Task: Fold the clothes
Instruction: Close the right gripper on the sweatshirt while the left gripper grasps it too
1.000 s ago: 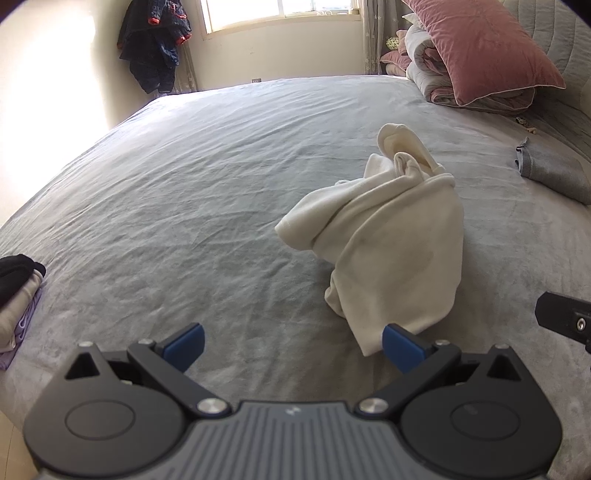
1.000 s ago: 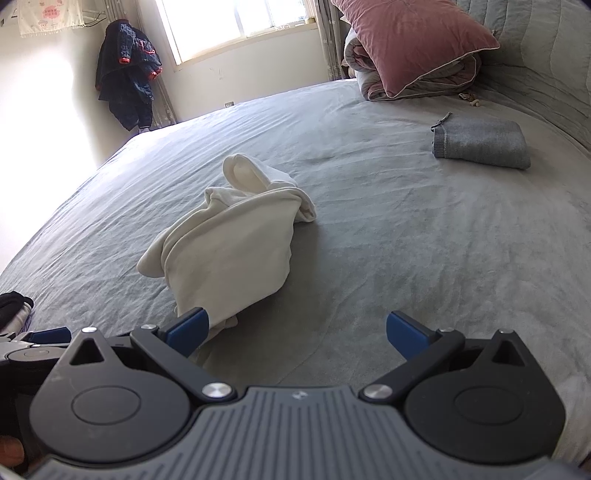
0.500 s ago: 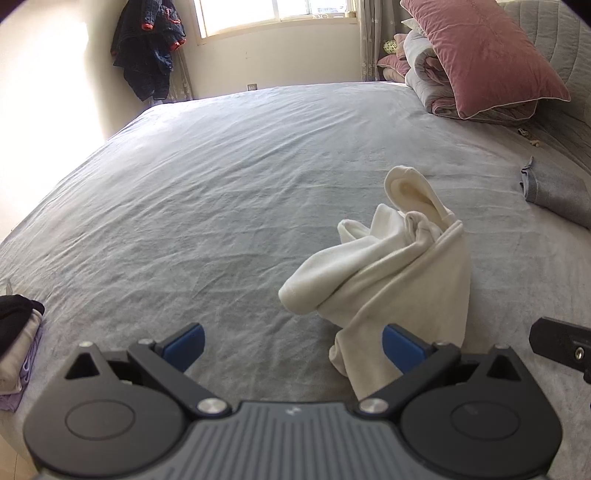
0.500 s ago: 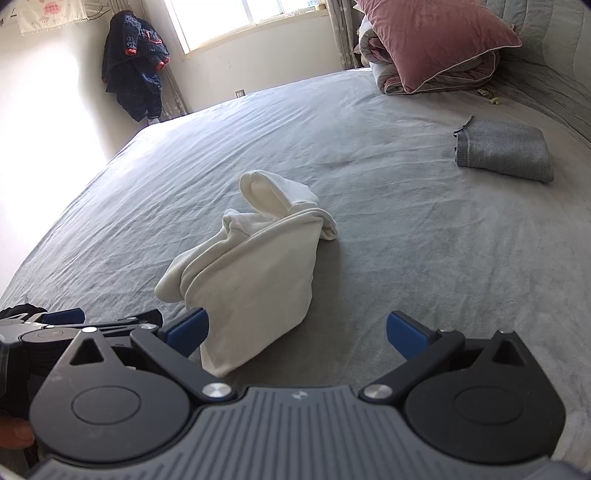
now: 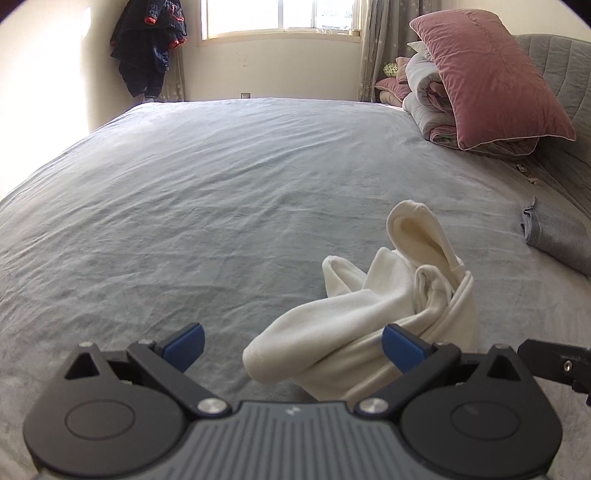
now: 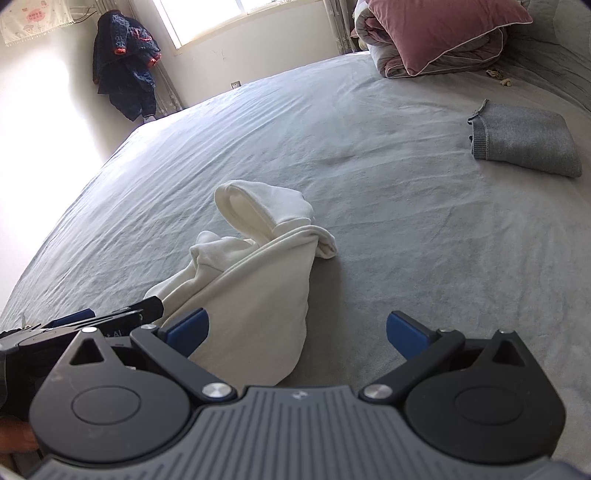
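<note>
A crumpled cream-white garment [image 5: 373, 310] lies bunched on the grey bed sheet [image 5: 207, 206], a sleeve or hood looped up at its far end. In the right wrist view the same garment [image 6: 258, 295] lies left of centre. My left gripper [image 5: 293, 349] is open, low over the bed, and the garment's near end lies between its blue fingertips [image 5: 400, 347]. My right gripper [image 6: 297, 332] is open too, its left fingertip [image 6: 186, 328] at the garment's near edge. The left gripper's body [image 6: 85, 325] shows at the lower left of the right wrist view.
A folded grey garment [image 6: 524, 142] lies on the bed at the right. A pink pillow [image 5: 484, 74] on a rolled quilt sits at the headboard. A dark jacket [image 5: 147, 44] hangs in the far corner by the window [image 5: 280, 16].
Both grippers have moved forward and lower toward the white garment, which now looms larger and reaches between the left gripper's fingertips. Both stay open.
</note>
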The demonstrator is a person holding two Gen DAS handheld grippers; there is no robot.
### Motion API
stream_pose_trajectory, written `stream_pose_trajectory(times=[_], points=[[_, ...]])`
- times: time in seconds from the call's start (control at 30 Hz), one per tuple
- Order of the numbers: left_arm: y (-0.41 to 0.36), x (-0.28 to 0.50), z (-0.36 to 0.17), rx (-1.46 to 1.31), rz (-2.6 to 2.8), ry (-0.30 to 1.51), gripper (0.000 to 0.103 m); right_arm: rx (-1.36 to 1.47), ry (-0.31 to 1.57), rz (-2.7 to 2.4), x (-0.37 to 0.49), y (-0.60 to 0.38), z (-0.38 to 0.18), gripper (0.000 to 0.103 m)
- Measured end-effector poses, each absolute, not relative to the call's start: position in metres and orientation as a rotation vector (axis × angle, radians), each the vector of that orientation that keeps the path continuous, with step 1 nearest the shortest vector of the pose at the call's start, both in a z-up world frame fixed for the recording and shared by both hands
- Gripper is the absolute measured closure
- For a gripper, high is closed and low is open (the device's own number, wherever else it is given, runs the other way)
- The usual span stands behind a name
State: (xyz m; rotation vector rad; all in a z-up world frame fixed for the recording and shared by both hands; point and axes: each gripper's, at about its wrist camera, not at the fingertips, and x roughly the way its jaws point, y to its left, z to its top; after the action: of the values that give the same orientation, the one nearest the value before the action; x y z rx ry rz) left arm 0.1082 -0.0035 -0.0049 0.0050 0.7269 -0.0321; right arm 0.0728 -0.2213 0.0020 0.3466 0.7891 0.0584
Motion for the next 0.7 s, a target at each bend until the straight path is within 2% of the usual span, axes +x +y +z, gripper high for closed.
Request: stream_pose_trajectory(times=[0.23,0.53,0.7], points=[[-0.005,0.116,-0.03,-0.038,-0.058,0.664,0.0,0.362,0.841,0.065,0.09,-0.229,-0.028,0.0],[-0.007,0.138,-0.053,-0.089,-0.072,0.807,0.0,0.369,0.879,0.083,0.103,-0.227,-0.043,0.0],[-0.009,0.133,-0.061,-0.082,-0.114,0.774,0.0,0.406,0.887,0.078,0.105,-0.228,-0.053,0.0]])
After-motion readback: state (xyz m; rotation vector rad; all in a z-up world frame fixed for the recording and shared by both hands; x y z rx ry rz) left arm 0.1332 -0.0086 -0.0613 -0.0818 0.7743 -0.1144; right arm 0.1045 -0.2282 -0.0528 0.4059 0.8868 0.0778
